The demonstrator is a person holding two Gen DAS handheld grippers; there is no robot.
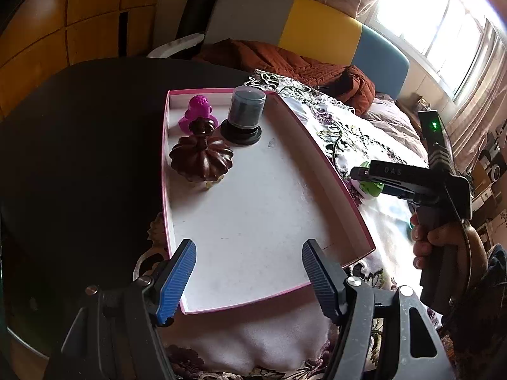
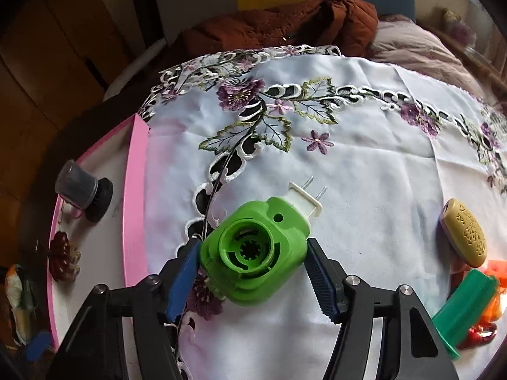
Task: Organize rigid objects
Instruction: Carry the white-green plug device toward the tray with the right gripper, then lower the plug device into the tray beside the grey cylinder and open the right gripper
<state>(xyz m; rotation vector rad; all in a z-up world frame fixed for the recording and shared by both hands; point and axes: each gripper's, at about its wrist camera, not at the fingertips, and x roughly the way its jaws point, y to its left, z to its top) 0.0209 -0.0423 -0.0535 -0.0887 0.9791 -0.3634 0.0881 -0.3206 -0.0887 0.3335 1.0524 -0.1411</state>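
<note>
A shallow pink-rimmed white box (image 1: 329,164) lies on the embroidered cloth. At its far end stand a magenta toy (image 1: 198,110), a dark brown pumpkin-shaped jar (image 1: 201,156) and a clear capped black container (image 1: 244,115). My left gripper (image 1: 248,281) is open and empty over the box's near end. My right gripper (image 2: 253,277) is shut on a green plug-in device (image 2: 256,253) with a white two-pin plug, just right of the box's pink wall (image 2: 134,209). The right gripper (image 1: 369,175) and green device (image 1: 370,186) also show in the left wrist view.
On the cloth at the right lie a tan oval object (image 2: 465,234), a green plastic piece (image 2: 462,307), and orange and red items (image 2: 494,272). A rust-coloured quilt (image 2: 285,28) lies on the bed behind. The dark table top (image 1: 79,158) extends left of the box.
</note>
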